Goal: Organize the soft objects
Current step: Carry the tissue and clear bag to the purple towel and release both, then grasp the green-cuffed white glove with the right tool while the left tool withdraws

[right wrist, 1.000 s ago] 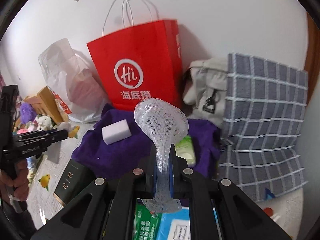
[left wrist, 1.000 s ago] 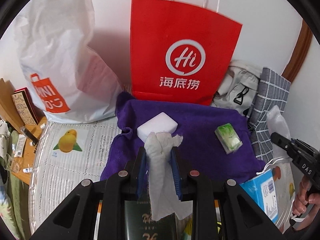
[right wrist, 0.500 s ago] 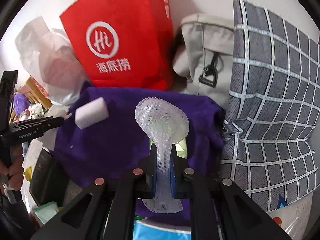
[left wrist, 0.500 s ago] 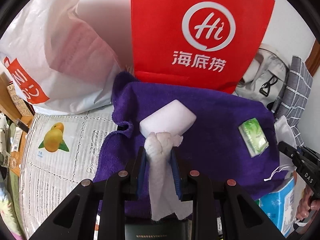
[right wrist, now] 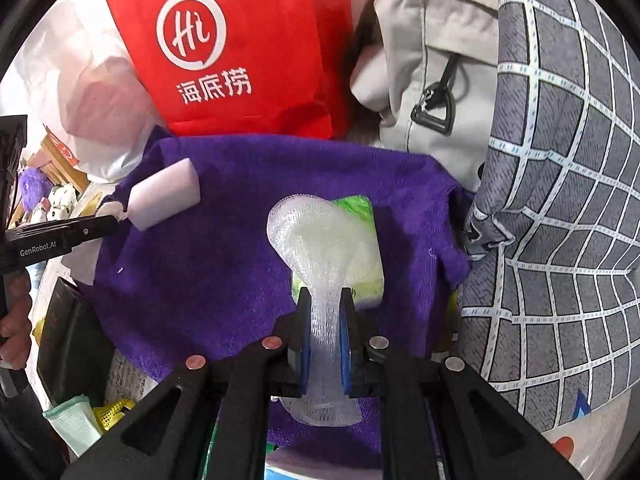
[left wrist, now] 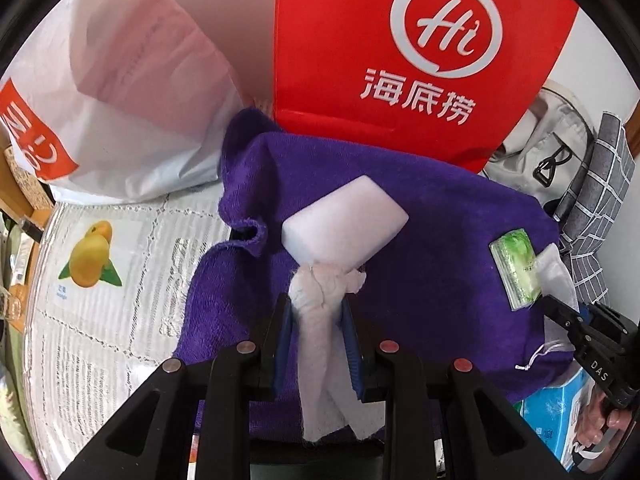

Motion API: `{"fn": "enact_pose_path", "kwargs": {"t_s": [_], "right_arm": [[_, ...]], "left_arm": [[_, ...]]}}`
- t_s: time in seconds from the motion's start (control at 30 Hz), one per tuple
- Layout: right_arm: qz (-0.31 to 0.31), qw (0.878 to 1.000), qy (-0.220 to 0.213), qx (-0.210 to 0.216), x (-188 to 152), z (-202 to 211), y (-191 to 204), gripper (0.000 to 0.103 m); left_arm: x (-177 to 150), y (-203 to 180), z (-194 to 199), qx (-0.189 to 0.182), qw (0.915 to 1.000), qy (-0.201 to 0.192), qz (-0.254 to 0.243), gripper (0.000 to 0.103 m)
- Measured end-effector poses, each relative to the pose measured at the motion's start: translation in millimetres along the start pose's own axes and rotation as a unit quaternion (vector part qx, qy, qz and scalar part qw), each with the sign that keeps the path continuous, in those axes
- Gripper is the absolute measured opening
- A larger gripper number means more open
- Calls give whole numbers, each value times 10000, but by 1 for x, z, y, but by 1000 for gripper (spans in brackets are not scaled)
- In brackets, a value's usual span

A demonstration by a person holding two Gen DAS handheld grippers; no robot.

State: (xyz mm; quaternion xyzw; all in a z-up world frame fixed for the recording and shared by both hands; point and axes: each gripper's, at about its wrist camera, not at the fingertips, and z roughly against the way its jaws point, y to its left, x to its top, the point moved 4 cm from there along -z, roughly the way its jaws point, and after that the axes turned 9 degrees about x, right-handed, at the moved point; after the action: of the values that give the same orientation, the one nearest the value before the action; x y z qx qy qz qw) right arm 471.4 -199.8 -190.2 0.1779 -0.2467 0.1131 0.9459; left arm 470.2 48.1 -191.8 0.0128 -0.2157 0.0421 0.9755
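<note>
A purple towel point(left wrist: 440, 248) lies spread out, also in the right wrist view point(right wrist: 224, 264). A white sponge block point(left wrist: 344, 224) rests on it, also in the right wrist view point(right wrist: 164, 196). A green tissue pack point(left wrist: 514, 268) lies at the towel's right side. My left gripper point(left wrist: 318, 312) is shut on a crumpled white cloth point(left wrist: 324, 360), whose tip touches the sponge. My right gripper point(right wrist: 325, 312) is shut on a clear foam net sleeve point(right wrist: 316, 248), held over the tissue pack point(right wrist: 366, 276).
A red paper bag point(left wrist: 420, 56) stands behind the towel, a white plastic bag point(left wrist: 128, 100) to its left. A grey bag point(right wrist: 432, 80) and a checked grey cloth point(right wrist: 560, 200) lie at the right. A blue box point(left wrist: 560, 420) and a dark box point(right wrist: 72, 344) sit near the front.
Both grippers have moved forward and down toward the towel with their loads. The white cloth now reaches the sponge, and the net sleeve is over the tissue pack.
</note>
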Motion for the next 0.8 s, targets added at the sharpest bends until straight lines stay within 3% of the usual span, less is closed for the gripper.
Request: {"fn": "enact_pose_path", "kwargs": {"t_s": [0.07, 0.2, 0.27, 0.3, 0.33, 0.37, 0.6, 0.8], "right_arm": [[-78, 9999, -51, 76, 1, 2, -1, 40], [-64, 9996, -237, 130, 3, 11, 2, 57], [-24, 9995, -286, 97, 4, 14, 3, 68], [-1, 9995, -308, 73, 4, 14, 4, 71], [21, 9994, -336, 47, 4, 15, 5, 73], [27, 9993, -368, 18, 4, 16, 6, 73], [64, 9985, -545, 56, 1, 37, 20, 73], [287, 9974, -642, 181, -18, 63, 51, 73]], "left_arm": [[0, 0, -1, -35, 10000, 8, 28, 24], [1, 1, -2, -44, 10000, -1, 59, 25], [2, 0, -3, -149, 9999, 62, 61, 32], [2, 0, -5, -175, 9998, 99, 51, 43], [3, -1, -5, -154, 9998, 106, 40, 52], [3, 0, -4, -112, 9999, 67, 53, 53], [0, 5, 21, -25, 9999, -155, 59, 53], [-23, 17, 45, -96, 9996, -230, 115, 53]]}}
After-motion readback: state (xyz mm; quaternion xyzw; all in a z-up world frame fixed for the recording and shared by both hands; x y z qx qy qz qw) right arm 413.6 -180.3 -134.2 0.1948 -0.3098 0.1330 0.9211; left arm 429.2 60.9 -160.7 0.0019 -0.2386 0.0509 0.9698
